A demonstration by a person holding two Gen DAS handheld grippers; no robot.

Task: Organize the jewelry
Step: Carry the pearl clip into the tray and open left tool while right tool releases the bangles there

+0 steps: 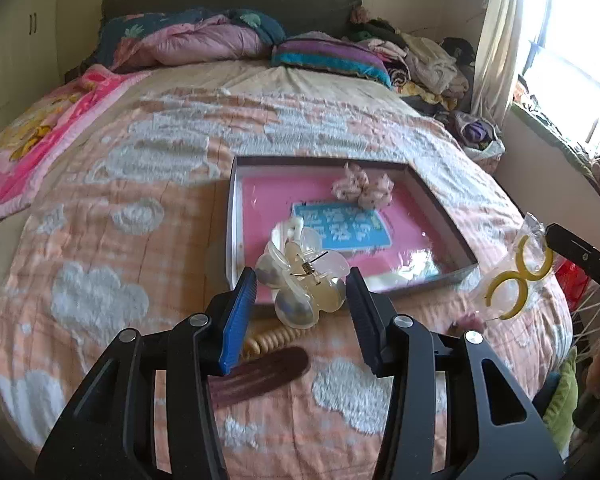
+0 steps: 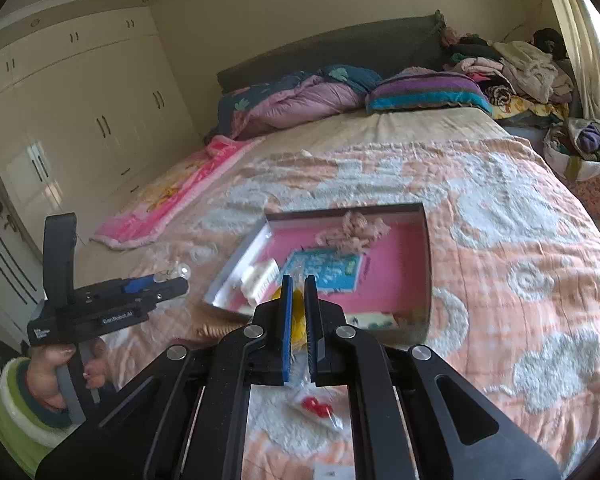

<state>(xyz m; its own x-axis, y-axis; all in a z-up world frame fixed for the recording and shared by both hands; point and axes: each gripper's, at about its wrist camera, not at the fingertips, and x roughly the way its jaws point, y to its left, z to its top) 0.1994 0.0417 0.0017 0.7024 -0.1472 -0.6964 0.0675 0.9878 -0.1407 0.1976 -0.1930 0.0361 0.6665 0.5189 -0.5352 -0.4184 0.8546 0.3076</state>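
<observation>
Hair claw (image 1: 300,276) clamped in left gripper (image 1: 300,300), angled down over tray (image 1: 440,216); right gripper (image 2: 299,328) pinches earring bag (image 1: 516,276).

The clip (image 1: 300,280) is glossy, pearly translucent plastic with a thin metal spring, and the hoops (image 1: 516,276) are smooth yellow plastic in a clear, shiny bag (image 1: 534,240). The blanket (image 1: 140,240) is soft cloth with rough, tufted white patches. The tray (image 1: 440,216) has a matt pink floor and a comb (image 1: 260,372) looks like dark, smooth wood.
</observation>
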